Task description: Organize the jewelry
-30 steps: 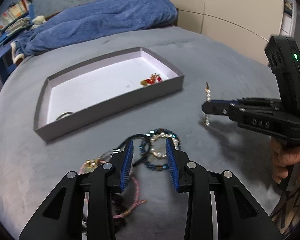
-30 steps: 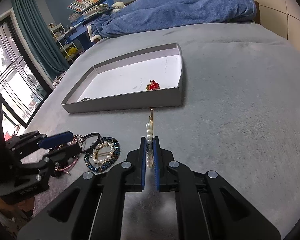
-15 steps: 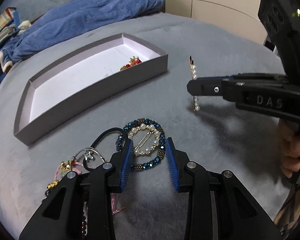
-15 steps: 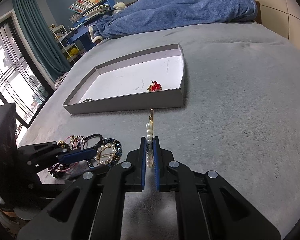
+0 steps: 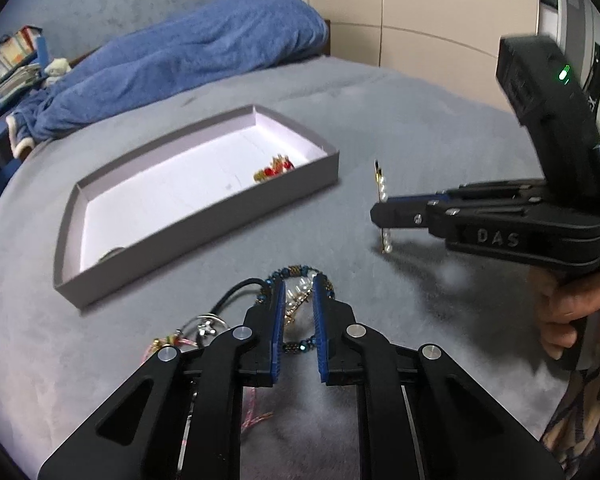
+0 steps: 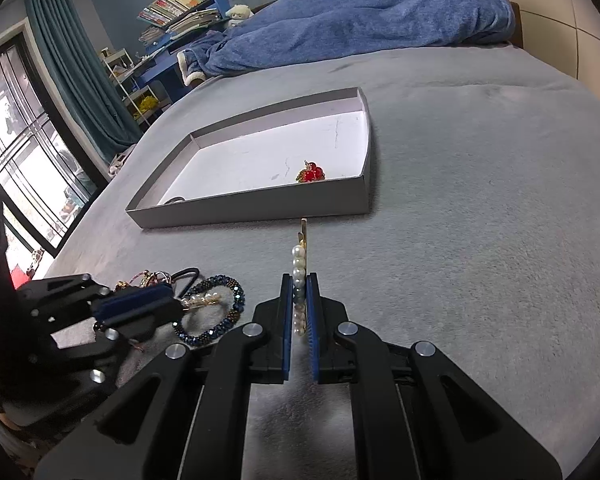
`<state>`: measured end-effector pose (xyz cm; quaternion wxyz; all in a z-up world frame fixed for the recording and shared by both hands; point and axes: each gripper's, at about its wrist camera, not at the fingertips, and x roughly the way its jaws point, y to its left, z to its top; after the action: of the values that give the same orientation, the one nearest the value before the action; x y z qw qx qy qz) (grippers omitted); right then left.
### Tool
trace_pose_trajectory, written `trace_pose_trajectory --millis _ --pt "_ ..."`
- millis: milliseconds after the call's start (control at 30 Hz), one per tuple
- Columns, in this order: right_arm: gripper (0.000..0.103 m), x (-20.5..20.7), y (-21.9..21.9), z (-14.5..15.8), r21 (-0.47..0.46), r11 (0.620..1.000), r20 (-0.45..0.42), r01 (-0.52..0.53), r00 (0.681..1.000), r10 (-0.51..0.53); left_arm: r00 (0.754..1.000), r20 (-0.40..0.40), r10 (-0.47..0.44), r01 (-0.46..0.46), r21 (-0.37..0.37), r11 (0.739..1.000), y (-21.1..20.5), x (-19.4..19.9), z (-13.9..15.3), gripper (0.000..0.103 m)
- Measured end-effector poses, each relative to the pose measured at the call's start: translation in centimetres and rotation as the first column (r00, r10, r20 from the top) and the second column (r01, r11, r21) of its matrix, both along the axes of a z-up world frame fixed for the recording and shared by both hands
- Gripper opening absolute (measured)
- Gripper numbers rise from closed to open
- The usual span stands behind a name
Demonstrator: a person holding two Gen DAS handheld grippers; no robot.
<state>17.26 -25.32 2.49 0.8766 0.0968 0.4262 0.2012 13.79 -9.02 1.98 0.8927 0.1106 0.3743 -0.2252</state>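
My right gripper [image 6: 299, 284] is shut on a pearl hair clip [image 6: 299, 264] and holds it upright above the grey bedspread, just short of the grey tray [image 6: 260, 210]; the clip also shows in the left wrist view [image 5: 382, 200]. The tray [image 5: 204, 232] holds a red brooch [image 5: 274, 170] and a ring at its near left corner. My left gripper [image 5: 298, 284] has narrowed around a round beaded pearl brooch [image 5: 296, 304] lying on the bedspread, with a small gap showing. A black hair tie [image 5: 236, 294] and pink-gold bracelets [image 5: 176, 344] lie to its left.
A blue blanket [image 6: 360, 20] lies bunched at the far end of the bed. A shelf with books [image 6: 180, 4] and a window with a teal curtain [image 6: 72, 80] stand to the left. Cream wardrobe panels [image 5: 420, 32] stand behind.
My left gripper has moved forward over the beaded pearl brooch and its jaws have narrowed around it. My right gripper has kept hold of the pearl clip and edged toward the tray.
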Motion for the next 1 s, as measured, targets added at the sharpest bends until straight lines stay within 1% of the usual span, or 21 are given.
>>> trace_pose_trajectory --millis 133,467,833,1000 --pt "0.007 0.2 0.3 -0.1 -0.001 1.0 -0.002 -0.003 1.0 0.003 1.0 0.028 0.013 -0.012 -0.028 1.0 1.1 -0.3 0.8 0.014" --pt "0.007 0.3 0.9 -0.4 -0.011 1.0 -0.005 -0.015 1.0 0.015 0.997 0.052 0.058 -0.052 -0.103 0.993 3.4 -0.5 2.3 0.014" --pt "0.007 0.3 0.8 -0.4 -0.011 1.0 -0.004 -0.011 1.0 0.01 0.996 0.07 0.055 -0.047 -0.122 0.991 3.5 -0.7 3.0 0.014" --pt "0.007 0.2 0.8 -0.3 -0.01 1.0 -0.003 -0.011 1.0 0.011 0.996 0.069 0.052 -0.044 -0.118 0.992 3.5 -0.8 3.1 0.014"
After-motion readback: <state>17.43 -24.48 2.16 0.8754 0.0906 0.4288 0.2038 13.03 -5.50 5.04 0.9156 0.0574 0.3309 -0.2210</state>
